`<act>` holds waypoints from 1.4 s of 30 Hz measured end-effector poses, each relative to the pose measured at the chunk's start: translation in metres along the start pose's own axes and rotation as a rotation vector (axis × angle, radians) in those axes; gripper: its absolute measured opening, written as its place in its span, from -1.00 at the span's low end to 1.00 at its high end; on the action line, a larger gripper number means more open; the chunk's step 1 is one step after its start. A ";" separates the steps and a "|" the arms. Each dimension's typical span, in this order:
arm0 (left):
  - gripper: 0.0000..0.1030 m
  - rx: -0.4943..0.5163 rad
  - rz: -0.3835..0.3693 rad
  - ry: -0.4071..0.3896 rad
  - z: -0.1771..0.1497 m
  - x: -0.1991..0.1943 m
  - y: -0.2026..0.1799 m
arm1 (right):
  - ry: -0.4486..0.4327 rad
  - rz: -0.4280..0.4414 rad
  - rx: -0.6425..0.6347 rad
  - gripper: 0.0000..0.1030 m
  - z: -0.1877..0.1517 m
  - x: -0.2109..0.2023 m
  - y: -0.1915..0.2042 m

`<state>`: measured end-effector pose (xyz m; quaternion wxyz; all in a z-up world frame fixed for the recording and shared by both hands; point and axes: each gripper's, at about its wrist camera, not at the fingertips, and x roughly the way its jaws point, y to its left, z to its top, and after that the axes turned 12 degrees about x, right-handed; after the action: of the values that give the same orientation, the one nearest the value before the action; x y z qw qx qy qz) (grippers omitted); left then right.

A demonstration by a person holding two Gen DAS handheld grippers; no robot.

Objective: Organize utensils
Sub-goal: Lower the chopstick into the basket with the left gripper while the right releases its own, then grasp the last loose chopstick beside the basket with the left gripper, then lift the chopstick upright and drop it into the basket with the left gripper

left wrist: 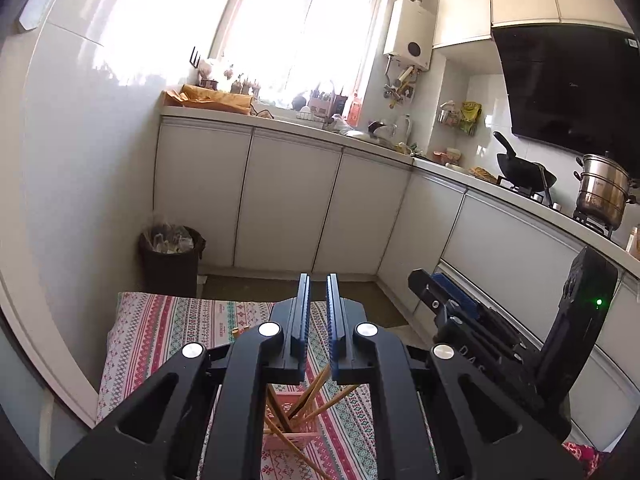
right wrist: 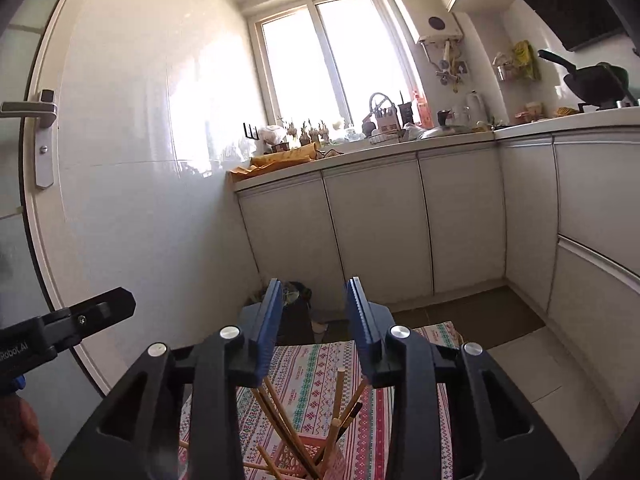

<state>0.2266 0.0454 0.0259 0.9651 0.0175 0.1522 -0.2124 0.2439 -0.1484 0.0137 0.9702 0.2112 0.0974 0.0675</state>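
Note:
A pink slotted holder (left wrist: 289, 430) stands on a patterned cloth (left wrist: 160, 328) and holds several wooden chopsticks (left wrist: 312, 394) that lean outward. My left gripper (left wrist: 318, 284) hovers above it with its jaws a narrow gap apart and nothing between them. My right gripper (right wrist: 314, 292) is open and empty, also above the holder (right wrist: 308, 456) and its chopsticks (right wrist: 340, 400). The right gripper shows at the right of the left wrist view (left wrist: 444, 292). A chopstick end (left wrist: 236, 332) lies on the cloth beside my left gripper.
The cloth covers a small table (right wrist: 440, 328). White kitchen cabinets (left wrist: 288, 200) run behind and to the right. A bin (left wrist: 170, 256) stands in the corner. A wok (left wrist: 524, 168) and steel pot (left wrist: 600, 196) sit on the stove. A door (right wrist: 40, 140) is at the left.

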 end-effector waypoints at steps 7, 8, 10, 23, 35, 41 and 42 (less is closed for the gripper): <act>-0.39 -0.004 -0.122 0.113 -0.015 -0.012 -0.014 | 0.002 0.009 0.086 0.01 0.005 -0.043 -0.023; -0.11 -0.011 -0.137 0.178 -0.028 -0.008 -0.018 | 0.018 0.005 0.105 0.05 0.004 -0.048 -0.030; -0.09 -0.015 -0.176 0.358 -0.067 0.010 -0.026 | 0.048 -0.013 0.133 0.09 -0.005 -0.063 -0.044; 0.09 -0.452 0.184 0.902 -0.260 0.116 0.013 | 0.365 -0.203 0.310 0.34 -0.082 -0.086 -0.135; -0.71 -0.141 0.301 0.870 -0.268 0.160 -0.047 | 0.466 -0.238 0.329 0.40 -0.100 -0.084 -0.166; -0.89 -0.282 0.040 0.739 -0.273 0.113 -0.031 | 0.483 -0.246 0.342 0.40 -0.103 -0.081 -0.167; -0.89 -0.291 -0.005 0.683 -0.267 0.100 -0.030 | 0.485 -0.248 0.340 0.40 -0.104 -0.080 -0.167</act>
<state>0.2239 0.0040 -0.2573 0.8506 -0.0504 0.4940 -0.1730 0.1587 -0.2714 -0.1364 0.8704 0.3345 0.3607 -0.0200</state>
